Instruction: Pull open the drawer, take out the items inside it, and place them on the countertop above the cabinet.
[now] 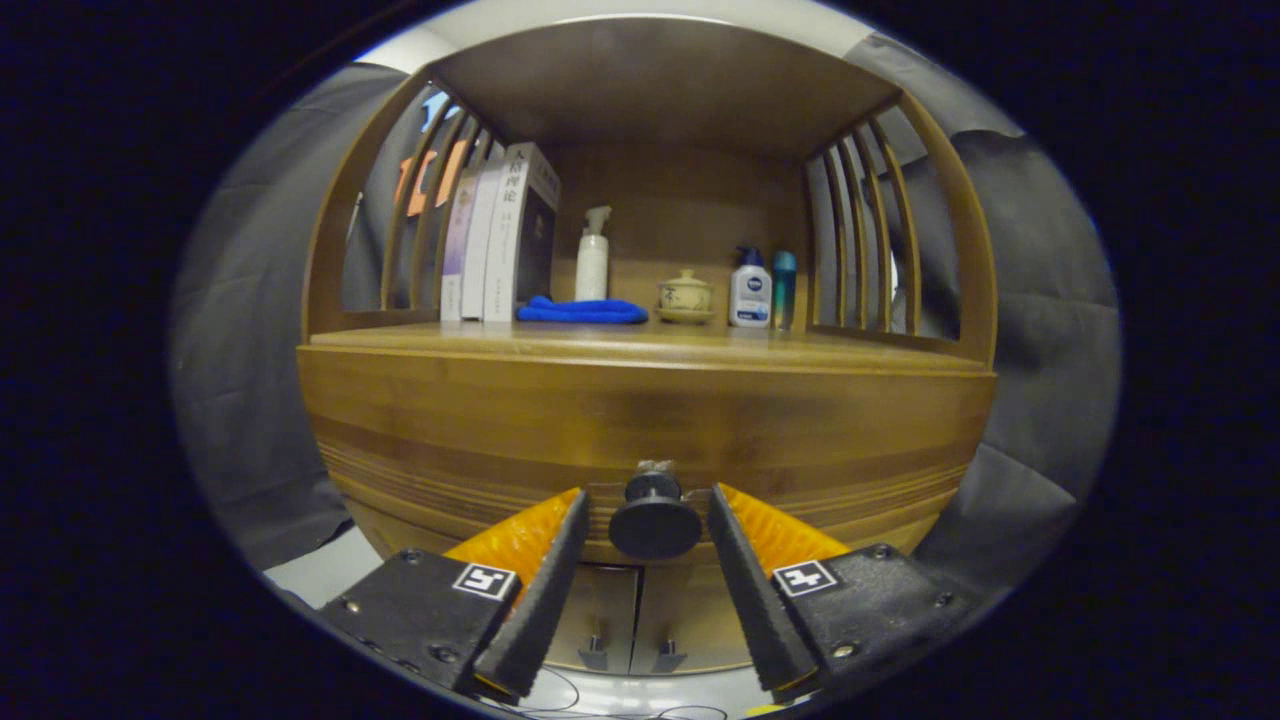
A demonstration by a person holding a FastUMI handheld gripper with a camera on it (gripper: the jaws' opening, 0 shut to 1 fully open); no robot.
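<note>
Gripper (648,500) jaws stand spread, flanking the round black drawer knob (655,522) at 9 and 3 o'clock without touching it. Knob projects from the closed brown wooden drawer front (640,420), below the wooden countertop (640,345) at 12 o'clock.

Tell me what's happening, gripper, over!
Gripper open, fingers either side of the drawer knob, not pressing. Drawer shut. Countertop has a blue cloth and bottles at the back.
</note>
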